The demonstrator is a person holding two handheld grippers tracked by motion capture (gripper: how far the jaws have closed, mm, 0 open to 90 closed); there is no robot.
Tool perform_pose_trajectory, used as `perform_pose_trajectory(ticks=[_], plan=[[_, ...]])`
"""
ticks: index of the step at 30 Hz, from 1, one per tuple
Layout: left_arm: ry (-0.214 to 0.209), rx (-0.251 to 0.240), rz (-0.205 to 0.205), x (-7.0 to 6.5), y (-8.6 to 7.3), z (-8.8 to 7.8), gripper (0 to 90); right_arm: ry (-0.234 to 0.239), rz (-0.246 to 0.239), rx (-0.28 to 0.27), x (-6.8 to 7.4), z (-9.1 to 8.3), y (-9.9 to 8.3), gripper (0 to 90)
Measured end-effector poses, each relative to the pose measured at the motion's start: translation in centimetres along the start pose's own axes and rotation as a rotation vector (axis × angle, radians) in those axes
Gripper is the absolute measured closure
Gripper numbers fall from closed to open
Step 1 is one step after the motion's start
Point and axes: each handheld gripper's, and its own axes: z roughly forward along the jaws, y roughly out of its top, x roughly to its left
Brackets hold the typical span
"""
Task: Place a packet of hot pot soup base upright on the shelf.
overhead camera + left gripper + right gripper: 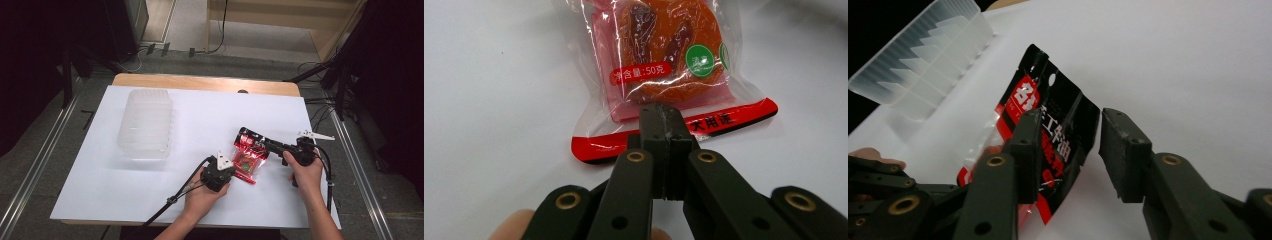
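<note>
A snack packet (pixel 248 155) with a clear middle, red bands and a black top lies on the white table (pixel 150 185) between my two hands. In the left gripper view its orange contents (pixel 664 50) show through the film. My left gripper (pixel 662 120) is shut on the packet's red bottom seam, and in the high view this left gripper (pixel 234 167) sits at the packet's near left. My right gripper (pixel 1071 120) straddles the black top end of the packet (pixel 1048 95), which is tilted up. One jaw lies against the film and the other stands apart, so it is open. From above, the right gripper (pixel 250 137) reaches in from the right.
A clear ribbed plastic container (pixel 146 122) stands at the left of the white sheet, also seen as the container (pixel 923 45) in the right gripper view. The wooden table edge (pixel 200 82) runs along the back. Cables trail from both grippers toward the front edge.
</note>
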Motion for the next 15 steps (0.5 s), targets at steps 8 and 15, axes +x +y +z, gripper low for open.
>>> perform_pose_trajectory(ticks=[8, 15], plan=[[0.001, 0.002, -0.001, 0.0, 0.0, 0.0, 90.0, 0.07, 0.072, 0.023, -0.6, 1.2, -0.2, 71.1], [0.001, 0.002, -0.001, 0.0, 0.0, 0.0, 90.0, 0.096, 0.08, 0.042, -0.3, 2.2, 0.0, 74.0]])
